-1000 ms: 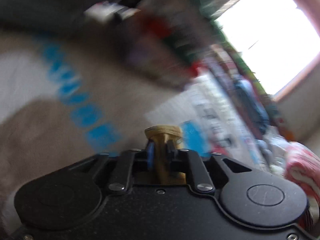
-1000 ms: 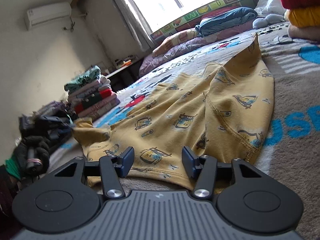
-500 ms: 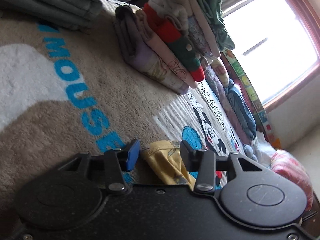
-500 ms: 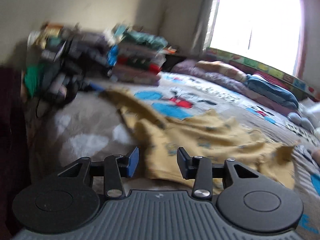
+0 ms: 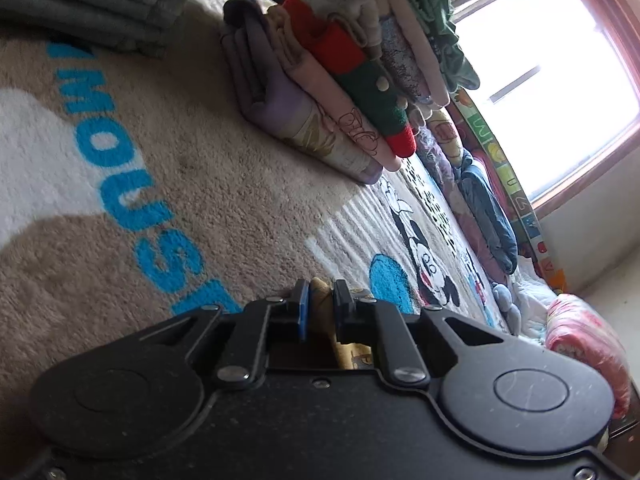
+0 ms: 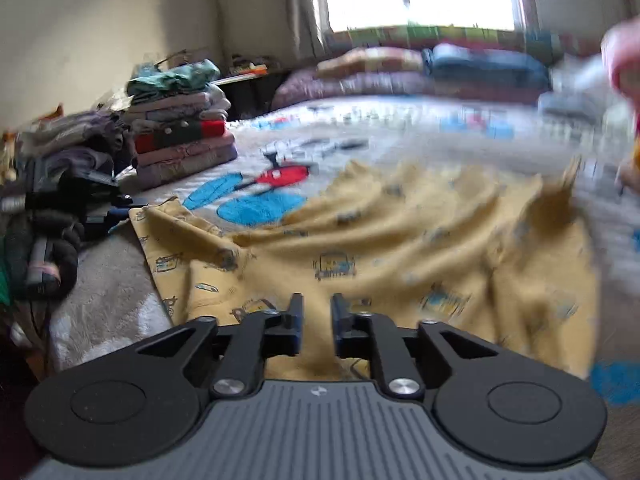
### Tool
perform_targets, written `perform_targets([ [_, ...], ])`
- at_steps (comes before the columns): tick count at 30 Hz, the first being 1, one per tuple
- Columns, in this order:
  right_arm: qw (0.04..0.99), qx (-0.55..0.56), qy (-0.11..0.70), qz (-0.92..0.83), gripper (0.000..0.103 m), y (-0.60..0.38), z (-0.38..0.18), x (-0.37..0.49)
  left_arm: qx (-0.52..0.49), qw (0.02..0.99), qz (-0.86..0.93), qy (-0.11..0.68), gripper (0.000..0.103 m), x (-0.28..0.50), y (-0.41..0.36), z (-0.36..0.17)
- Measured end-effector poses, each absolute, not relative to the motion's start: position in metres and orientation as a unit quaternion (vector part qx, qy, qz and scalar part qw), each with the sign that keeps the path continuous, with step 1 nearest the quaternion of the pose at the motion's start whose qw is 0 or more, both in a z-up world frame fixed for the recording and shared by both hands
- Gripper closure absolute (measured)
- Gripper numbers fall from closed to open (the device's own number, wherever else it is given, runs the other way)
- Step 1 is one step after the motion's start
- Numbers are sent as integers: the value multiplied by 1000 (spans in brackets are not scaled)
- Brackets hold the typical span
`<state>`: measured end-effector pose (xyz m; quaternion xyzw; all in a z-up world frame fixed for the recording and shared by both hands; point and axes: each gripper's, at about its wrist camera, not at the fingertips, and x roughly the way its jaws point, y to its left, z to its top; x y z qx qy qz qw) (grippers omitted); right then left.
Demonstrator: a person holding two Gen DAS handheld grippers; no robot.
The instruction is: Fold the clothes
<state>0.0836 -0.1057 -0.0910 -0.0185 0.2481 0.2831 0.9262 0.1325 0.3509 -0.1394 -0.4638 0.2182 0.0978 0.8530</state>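
Observation:
A yellow garment (image 6: 400, 240) printed with small vehicles lies rumpled across the Mickey Mouse blanket (image 6: 360, 128). My right gripper (image 6: 317, 320) sits over its near edge. Its jaws are closing, and a fold of yellow cloth is bunched between the pads. In the left wrist view my left gripper (image 5: 320, 300) is low over the blanket (image 5: 160, 152). Its jaws are closing too, pinching a bit of the yellow garment (image 5: 320, 292). In the right wrist view the left gripper (image 6: 128, 210) holds the garment's far left corner. A gloved hand grips its handle.
A stack of folded clothes (image 5: 340, 80) stands on the blanket ahead of the left gripper, and shows as a stack of folded clothes (image 6: 180, 132) at the back left. A grey folded pile (image 5: 80, 4) lies beside it. Pillows (image 6: 480, 64) line the window. A pink bundle (image 5: 584, 352) sits at the right.
The left jaws, apart half a second ago, have closed on the yellow cloth. The right jaws have narrowed. The right gripper has rolled level, risen and come over the garment's near edge.

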Motion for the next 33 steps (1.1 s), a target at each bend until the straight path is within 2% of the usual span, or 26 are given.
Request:
perform_targets([
  [2,929,-85,197,301,72,-95,-80,57,-476,847,94,219,80,132,354,-140],
  [4,911,-176,160,337,69,-74,-76,29,-486,841,90,220,78,130,356,-140],
  [7,855,-347,116,368,69,-30,-91,-6,-477,843,90,231,75,124,355,-134],
  [10,805,-473,93,347,70,0,-113,-15,-463,847,88,246,71,116,354,-129],
  [16,745,-574,88,329,71,19,-127,-5,-471,844,72,247,71,107,356,-130],
  [17,737,-584,87,328,74,19,-130,-3,-473,843,72,246,71,108,357,-132],
  [18,734,-587,87,330,79,20,-130,-1,-475,842,72,245,71,110,358,-133],
  [22,733,-586,92,334,86,25,-132,7,-468,847,65,242,73,120,356,-135],
  [23,741,-573,98,337,92,25,-129,10,-460,852,64,242,81,123,354,-134],
  [24,754,-549,108,344,93,24,-124,14,-450,857,63,243,95,126,352,-134],
  [27,818,-405,155,377,94,11,-92,27,-432,875,52,211,97,129,351,-122],
  [30,862,-163,216,430,94,-27,-58,50,-417,890,45,180,97,126,357,-105],
  [31,859,-154,220,436,94,-33,-58,52,-415,889,50,187,96,128,358,-107],
  [33,841,-208,232,442,94,-26,-69,50,-406,884,66,222,96,135,358,-115],
])
